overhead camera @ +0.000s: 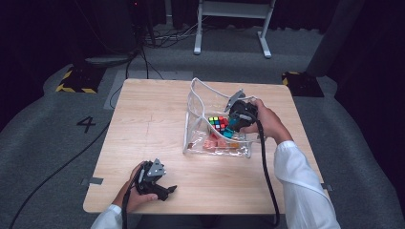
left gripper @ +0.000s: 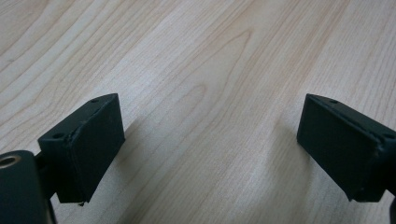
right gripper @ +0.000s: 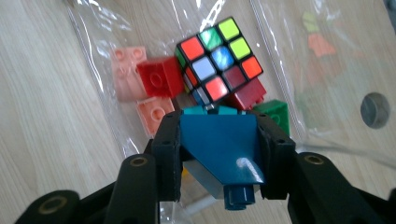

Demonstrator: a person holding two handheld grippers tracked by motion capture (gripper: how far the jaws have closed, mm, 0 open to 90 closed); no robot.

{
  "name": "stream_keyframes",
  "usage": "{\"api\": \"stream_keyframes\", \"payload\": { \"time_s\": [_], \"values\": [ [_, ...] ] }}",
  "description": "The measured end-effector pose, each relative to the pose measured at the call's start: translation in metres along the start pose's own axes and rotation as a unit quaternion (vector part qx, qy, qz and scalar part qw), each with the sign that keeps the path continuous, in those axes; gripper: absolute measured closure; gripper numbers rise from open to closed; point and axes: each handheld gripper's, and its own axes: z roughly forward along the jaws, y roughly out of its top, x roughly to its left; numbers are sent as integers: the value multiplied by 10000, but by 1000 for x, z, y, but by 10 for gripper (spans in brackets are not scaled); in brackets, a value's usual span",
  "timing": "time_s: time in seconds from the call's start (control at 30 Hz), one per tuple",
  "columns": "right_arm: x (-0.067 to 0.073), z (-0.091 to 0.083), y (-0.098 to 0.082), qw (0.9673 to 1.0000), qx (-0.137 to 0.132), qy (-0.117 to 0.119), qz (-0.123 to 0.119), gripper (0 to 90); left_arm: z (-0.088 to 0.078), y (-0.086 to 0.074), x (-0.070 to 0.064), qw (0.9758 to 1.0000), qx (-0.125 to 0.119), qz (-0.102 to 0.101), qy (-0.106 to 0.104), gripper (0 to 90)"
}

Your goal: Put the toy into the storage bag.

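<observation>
The right hand-held gripper (right gripper: 219,154) clenches a teal plastic building block (right gripper: 219,149) over the clear plastic bag (overhead camera: 198,102), the multicoloured puzzle cube (right gripper: 217,58) just beyond its tips; the left hand-held gripper (left gripper: 210,144) rests released, farther off.

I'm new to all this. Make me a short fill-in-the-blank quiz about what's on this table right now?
1. The right hand-held gripper is shut on a ____ building block.
2. The puzzle cube lies inside a clear plastic ____.
3. The left hand-held gripper has its jaws ____, with bare wooden table between them.

Missing words: blue; bag; open
</observation>
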Motion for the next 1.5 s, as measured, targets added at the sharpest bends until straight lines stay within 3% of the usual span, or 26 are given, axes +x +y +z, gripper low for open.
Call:
{"api": "stream_keyframes", "payload": {
  "time_s": [0.33, 0.57, 0.87, 1.07, 1.27, 1.5],
  "values": [
    [-8, -14, -26, 9996, 216, -114, 127, 591, 0, 0, 0, 10000, 8, 4, -3, 77],
    [-13, -21, -39, 9995, 151, -154, 224, 591, 0, 0, 0, 10000, 8, 2, -4, 76],
    [-13, -23, -42, 9994, 76, -166, 280, 590, 0, 0, 0, 10000, 10, 3, -4, 76],
    [-11, -24, -41, 9995, -66, -137, 262, 569, 0, 0, 0, 10000, 7, 1, -4, 76],
    [-10, -28, -42, 9987, -391, -129, 308, 534, 0, 0, 0, 10000, 9, 3, -4, 76],
    [-9, -36, -48, 9950, -858, -100, 502, 497, 0, 0, 0, 10000, 8, -1, -4, 76]
  ]
}}
